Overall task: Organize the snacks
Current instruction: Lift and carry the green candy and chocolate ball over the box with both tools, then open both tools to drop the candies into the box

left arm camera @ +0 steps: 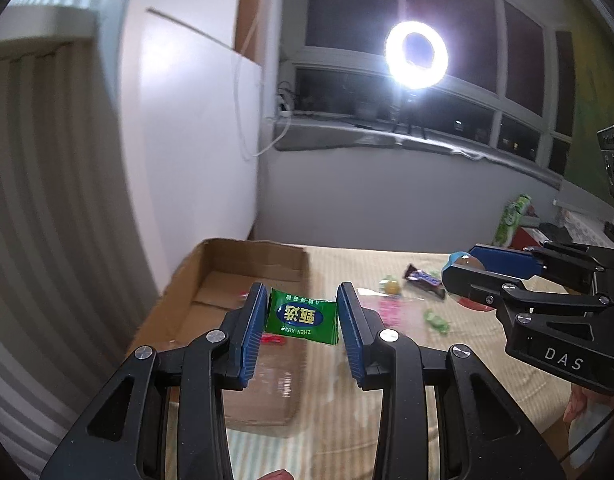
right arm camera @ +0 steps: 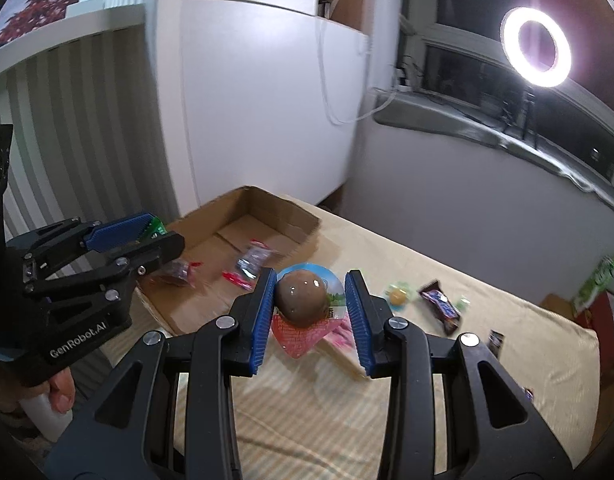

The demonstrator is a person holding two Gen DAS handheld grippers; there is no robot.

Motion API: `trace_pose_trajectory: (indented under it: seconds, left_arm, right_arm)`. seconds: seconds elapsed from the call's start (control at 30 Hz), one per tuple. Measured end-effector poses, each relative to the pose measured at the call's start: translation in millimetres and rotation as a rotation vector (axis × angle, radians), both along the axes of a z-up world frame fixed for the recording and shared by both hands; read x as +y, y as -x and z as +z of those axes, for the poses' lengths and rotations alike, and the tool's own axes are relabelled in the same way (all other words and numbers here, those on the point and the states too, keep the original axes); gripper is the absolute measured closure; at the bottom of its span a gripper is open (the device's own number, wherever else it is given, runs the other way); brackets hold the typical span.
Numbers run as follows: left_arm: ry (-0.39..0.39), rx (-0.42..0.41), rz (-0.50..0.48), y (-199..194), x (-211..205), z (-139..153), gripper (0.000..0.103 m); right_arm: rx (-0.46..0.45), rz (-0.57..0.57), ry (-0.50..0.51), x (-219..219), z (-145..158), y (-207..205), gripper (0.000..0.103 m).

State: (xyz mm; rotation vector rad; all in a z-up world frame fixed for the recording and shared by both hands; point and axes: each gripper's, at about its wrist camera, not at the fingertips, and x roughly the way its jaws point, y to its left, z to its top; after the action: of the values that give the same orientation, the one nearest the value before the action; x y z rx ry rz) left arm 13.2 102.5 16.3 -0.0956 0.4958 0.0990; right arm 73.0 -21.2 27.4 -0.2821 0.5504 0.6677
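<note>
Indoors, 2 claws (left (left arm camera: 301,322) pinching green packet (left arm camera: 303,317), right (right arm camera: 311,312) pinching jelly cup (right arm camera: 305,300)) above striped tablecloth (right arm camera: 387,256).

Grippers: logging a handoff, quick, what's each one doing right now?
Left gripper: shut on green packet.
Right gripper: shut on jelly cup.

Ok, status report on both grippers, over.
Left gripper shut on green packet. Right gripper shut on jelly cup. Cardboard box ahead, nothing blocking.

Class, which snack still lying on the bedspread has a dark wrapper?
The chocolate bar, lying beside the yellow candy; its wrapper is dark brown, while the other loose sweets look pale or green.
</note>
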Motion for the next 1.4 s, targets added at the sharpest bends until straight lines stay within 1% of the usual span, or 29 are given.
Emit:
trace_pose_trajectory:
  seconds: [0.27, 0.47, 0.7, 0.9, 0.93, 0.97, 1.0, 1.03, 1.07, 1.1, 1.4]
  left_arm:
    - [0.013, 0.005, 0.067, 9, 35, -6, 0.069]
    - [0.021, 0.024, 0.109, 11, 58, -14, 0.068]
    - [0.039, 0.071, 0.150, 1, 80, -33, 0.068]
    - [0.053, 0.108, 0.177, -13, 94, -48, 0.068]
    - [0.052, 0.116, 0.183, -16, 95, -51, 0.065]
    - [0.054, 0.119, 0.185, -19, 97, -52, 0.059]
    - [0.053, 0.125, 0.192, -22, 98, -54, 0.052]
    - [0.054, 0.129, 0.195, -24, 98, -56, 0.038]
    - [0.057, 0.130, 0.196, -25, 99, -57, 0.033]
    - [0.058, 0.131, 0.200, -25, 100, -58, 0.032]
    - [0.057, 0.142, 0.208, -26, 102, -59, 0.032]
  right_arm:
    - [0.002, 0.072, 0.008, 43, -6, -1, 0.066]
    - [0.022, 0.112, 0.012, 72, -16, -10, 0.066]
    - [0.047, 0.162, 0.022, 105, -32, -26, 0.066]
    - [0.062, 0.180, 0.038, 124, -45, -46, 0.066]
    - [0.066, 0.181, 0.046, 126, -48, -49, 0.066]
    - [0.066, 0.178, 0.046, 127, -50, -52, 0.065]
    - [0.067, 0.173, 0.045, 127, -52, -55, 0.064]
    - [0.069, 0.171, 0.043, 127, -53, -56, 0.060]
    - [0.071, 0.170, 0.041, 128, -55, -58, 0.058]
    - [0.073, 0.168, 0.039, 128, -56, -58, 0.055]
    - [0.070, 0.152, 0.036, 119, -54, -55, 0.054]
